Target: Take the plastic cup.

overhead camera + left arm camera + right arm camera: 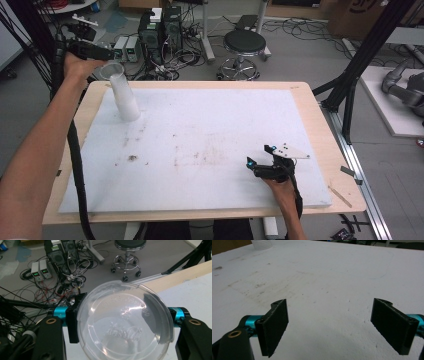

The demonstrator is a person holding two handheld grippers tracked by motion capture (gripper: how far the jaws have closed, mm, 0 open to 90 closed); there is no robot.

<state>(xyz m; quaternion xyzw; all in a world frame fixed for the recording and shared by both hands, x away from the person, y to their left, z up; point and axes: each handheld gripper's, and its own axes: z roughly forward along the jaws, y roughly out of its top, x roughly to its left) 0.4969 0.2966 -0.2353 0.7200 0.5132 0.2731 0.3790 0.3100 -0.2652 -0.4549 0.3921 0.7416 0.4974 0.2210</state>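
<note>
Clear cup (123,322) over left gripper's (123,326) jaws

In the left gripper view, the clear plastic cup (123,322) hides most of the black pads (72,322) of the left gripper (123,315), and the frame's lower edge cuts off the cup's rim. The embossed lettering on the cup is too faint to read. In the right gripper view, the top edge crops the cup stack (262,243).
</note>
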